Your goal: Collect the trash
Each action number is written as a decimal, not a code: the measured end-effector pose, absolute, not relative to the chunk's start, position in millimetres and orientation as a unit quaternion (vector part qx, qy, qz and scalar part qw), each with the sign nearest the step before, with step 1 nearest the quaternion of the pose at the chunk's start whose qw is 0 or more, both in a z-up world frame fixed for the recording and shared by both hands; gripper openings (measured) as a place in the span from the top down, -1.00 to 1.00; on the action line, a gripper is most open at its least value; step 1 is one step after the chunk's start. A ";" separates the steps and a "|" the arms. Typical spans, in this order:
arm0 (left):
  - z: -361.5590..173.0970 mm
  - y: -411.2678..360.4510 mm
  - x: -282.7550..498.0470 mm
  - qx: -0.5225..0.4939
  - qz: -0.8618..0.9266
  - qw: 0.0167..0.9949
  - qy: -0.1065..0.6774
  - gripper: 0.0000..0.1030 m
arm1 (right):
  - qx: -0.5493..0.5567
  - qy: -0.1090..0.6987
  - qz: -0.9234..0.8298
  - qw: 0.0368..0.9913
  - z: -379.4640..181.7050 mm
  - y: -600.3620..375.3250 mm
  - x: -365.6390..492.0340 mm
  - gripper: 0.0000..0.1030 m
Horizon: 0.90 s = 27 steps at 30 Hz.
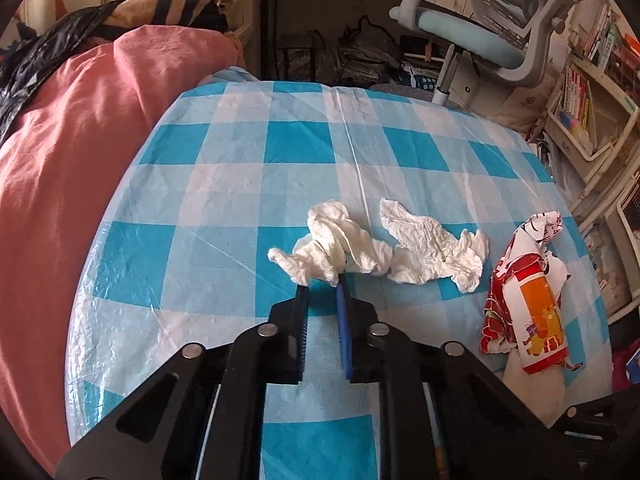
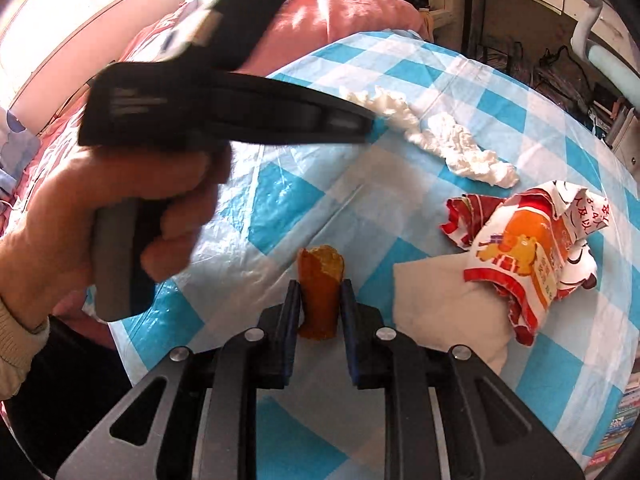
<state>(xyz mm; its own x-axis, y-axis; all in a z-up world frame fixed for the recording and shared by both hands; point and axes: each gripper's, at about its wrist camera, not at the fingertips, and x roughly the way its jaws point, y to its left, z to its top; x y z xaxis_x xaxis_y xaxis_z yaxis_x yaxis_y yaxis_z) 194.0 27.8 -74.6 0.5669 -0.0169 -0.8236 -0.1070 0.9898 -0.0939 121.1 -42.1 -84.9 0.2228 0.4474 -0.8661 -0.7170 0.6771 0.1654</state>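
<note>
A crumpled white tissue (image 1: 340, 236) lies mid-table, and my left gripper (image 1: 322, 288) is shut on its near edge, which covers the fingertips. A second flat tissue (image 1: 432, 248) lies just to its right. Further right is a torn red, white and orange wrapper (image 1: 528, 292). In the right wrist view, my right gripper (image 2: 320, 283) is shut on an orange-brown bitten food scrap (image 2: 320, 300), held upright over the cloth. That view shows the wrapper (image 2: 528, 256) resting on a white napkin (image 2: 436, 304). A hand (image 2: 80, 220) holds the left gripper's body (image 2: 224, 108), reaching toward the tissues (image 2: 468, 152).
The table wears a blue and white checked plastic cloth (image 1: 240, 184). Pink bedding (image 1: 60, 160) with a black bag (image 1: 24, 64) on it borders the left side. A grey office chair (image 1: 480, 36) stands beyond the far edge, and shelves of books (image 1: 580, 108) are at the right.
</note>
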 end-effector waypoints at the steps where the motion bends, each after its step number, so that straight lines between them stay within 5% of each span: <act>1: -72.8 30.4 189.9 -0.070 0.024 0.884 0.462 0.97 | -0.134 0.494 0.377 0.771 -84.2 -42.3 120.7 0.59; 14: -30.4 40.1 126.3 -0.094 -0.003 0.904 0.417 0.96 | -0.076 0.474 0.366 0.797 -61.9 -56.7 98.6 0.59; 15: -29.2 41.2 129.7 -0.095 -0.003 0.905 0.415 0.81 | -0.074 0.472 0.366 0.798 -59.8 -57.3 97.1 0.59; 17: -27.6 42.5 138.0 -0.097 0.008 0.907 0.410 0.20 | -0.076 0.467 0.368 0.800 -56.6 -55.5 90.2 0.59; 18: -27.8 42.5 142.6 -0.093 0.023 0.909 0.405 -0.27 | -0.079 0.467 0.369 0.800 -56.9 -56.9 94.1 0.59; 19: -28.8 41.7 148.0 -0.085 0.037 0.912 0.400 -0.47 | -0.079 0.467 0.369 0.799 -58.0 -57.3 95.5 0.59; 27: -63.0 40.2 210.9 -0.048 0.084 0.896 0.434 -0.51 | -0.073 0.484 0.369 0.790 -70.8 -60.4 116.7 0.59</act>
